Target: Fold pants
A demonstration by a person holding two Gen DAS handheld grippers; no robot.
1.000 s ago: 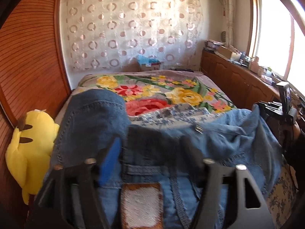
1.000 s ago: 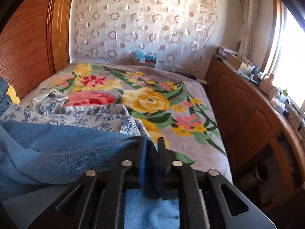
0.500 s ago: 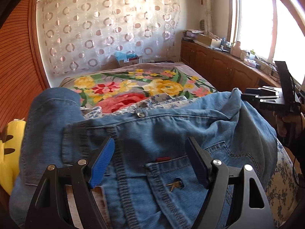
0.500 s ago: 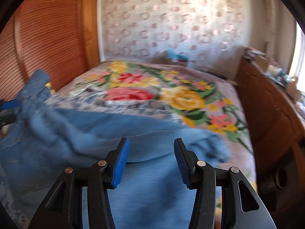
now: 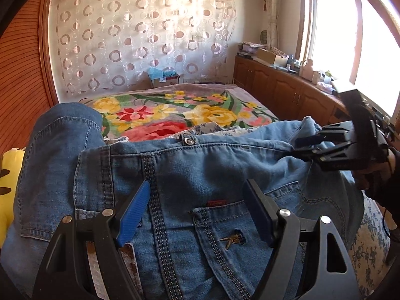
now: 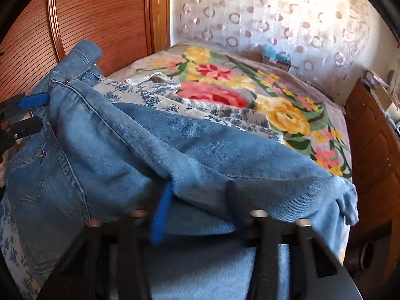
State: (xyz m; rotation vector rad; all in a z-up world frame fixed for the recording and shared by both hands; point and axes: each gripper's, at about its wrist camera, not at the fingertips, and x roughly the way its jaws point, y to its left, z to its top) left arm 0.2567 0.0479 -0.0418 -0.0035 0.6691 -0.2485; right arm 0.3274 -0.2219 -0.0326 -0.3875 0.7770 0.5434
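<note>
Blue jeans [image 5: 200, 170] lie bunched on the bed, waistband button and a back pocket facing up. My left gripper [image 5: 197, 185] stands open just above the pocket, its blue pads clear of the cloth; the right wrist view shows it [image 6: 32, 113] at the far left. My right gripper [image 6: 198, 195] is closing on a thick fold of the jeans [image 6: 150, 150], which fills the gap between its fingers and drapes over their tips. From the left wrist view the right gripper [image 5: 303, 146] pinches the denim edge at the right, with a hand behind it.
A floral bedspread [image 5: 212, 115] covers the bed, and a blue-patterned white cloth [image 6: 150, 100] lies under the jeans. A yellow plush toy [image 5: 7, 187] sits at the left edge. Wooden cabinets [image 5: 287, 92] run along the right, a slatted wooden panel [image 6: 100, 25] along the left.
The left gripper's fingers came out of the denim and now stand clear above the pocket. The right gripper let go, opened, swung left and now has a fold of denim between its fingers.
</note>
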